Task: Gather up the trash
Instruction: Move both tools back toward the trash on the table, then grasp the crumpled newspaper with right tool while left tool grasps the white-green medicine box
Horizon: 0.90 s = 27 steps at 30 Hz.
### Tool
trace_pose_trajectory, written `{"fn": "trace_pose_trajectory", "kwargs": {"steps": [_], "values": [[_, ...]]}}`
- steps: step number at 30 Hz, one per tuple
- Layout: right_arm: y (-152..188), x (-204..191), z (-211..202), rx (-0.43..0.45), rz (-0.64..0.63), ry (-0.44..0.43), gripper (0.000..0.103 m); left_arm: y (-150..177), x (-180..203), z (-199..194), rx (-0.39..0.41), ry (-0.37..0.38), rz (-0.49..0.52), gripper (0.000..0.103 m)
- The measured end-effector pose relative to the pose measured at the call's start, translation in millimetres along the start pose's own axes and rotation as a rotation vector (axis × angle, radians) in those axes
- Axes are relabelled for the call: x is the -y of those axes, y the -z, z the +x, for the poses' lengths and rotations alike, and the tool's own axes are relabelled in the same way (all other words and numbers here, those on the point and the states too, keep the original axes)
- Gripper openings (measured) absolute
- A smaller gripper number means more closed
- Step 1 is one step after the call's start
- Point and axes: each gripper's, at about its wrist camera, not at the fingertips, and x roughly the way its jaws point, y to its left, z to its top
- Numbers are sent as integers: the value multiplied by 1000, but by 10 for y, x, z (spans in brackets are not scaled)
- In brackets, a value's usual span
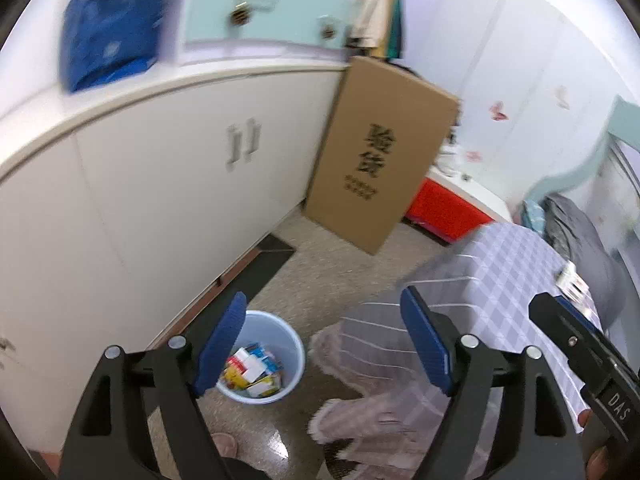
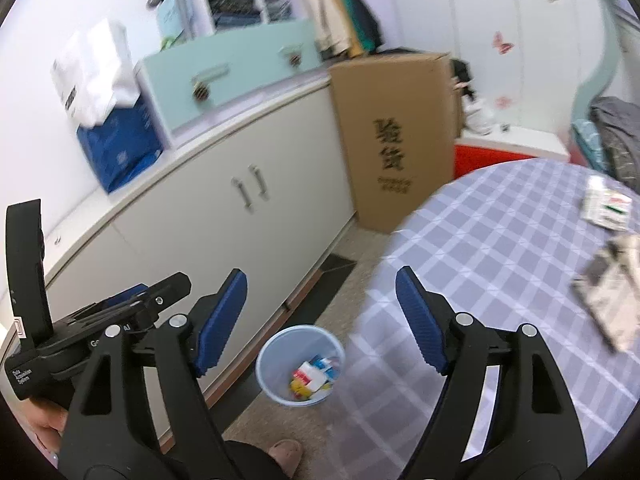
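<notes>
A light blue bin (image 1: 262, 356) stands on the floor beside the white cabinet, with several colourful packets (image 1: 252, 372) inside; it also shows in the right wrist view (image 2: 300, 364). My left gripper (image 1: 324, 344) is open and empty, held high above the bin. My right gripper (image 2: 320, 320) is open and empty, above the edge of the checked table (image 2: 500, 240). Flat wrappers (image 2: 608, 204) and a crumpled packet (image 2: 608, 292) lie on the table's right side. The right gripper's body (image 1: 580, 352) shows in the left wrist view.
A tall cardboard box (image 1: 376, 152) leans at the cabinet's end, with a red bin (image 1: 444, 208) behind it. A fuzzy striped cover (image 1: 380, 380) hangs by the table. A blue bag (image 2: 120, 148) and a teal drawer unit (image 2: 228, 68) sit on the cabinet (image 2: 200, 240).
</notes>
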Motion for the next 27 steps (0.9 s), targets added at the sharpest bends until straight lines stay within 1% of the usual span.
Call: {"fn": "trace_pose_trajectory", "kwargs": {"steps": [5, 6, 10, 14, 16, 19, 21, 27], "values": [[20, 641, -447, 49, 56, 90, 77, 109, 736, -38, -7, 72, 108, 79], [35, 765, -516, 55, 70, 109, 77, 149, 947, -20, -19, 92, 141, 79], [133, 1394, -814, 75, 145, 190, 77, 305, 1563, 84, -56, 146, 236, 79], [230, 1902, -960, 64, 211, 257, 78, 493, 2127, 225, -102, 189, 340, 80], [273, 2144, -990, 53, 239, 293, 78, 550, 2333, 295, -114, 189, 364, 80], [317, 2370, -988, 40, 267, 316, 78, 596, 2553, 365, -126, 192, 386, 80], [315, 2512, -922, 14, 274, 327, 78, 622, 2687, 418, -129, 190, 405, 80], [227, 2666, -589, -57, 239, 342, 78, 613, 2829, 557, -137, 159, 433, 80]]}}
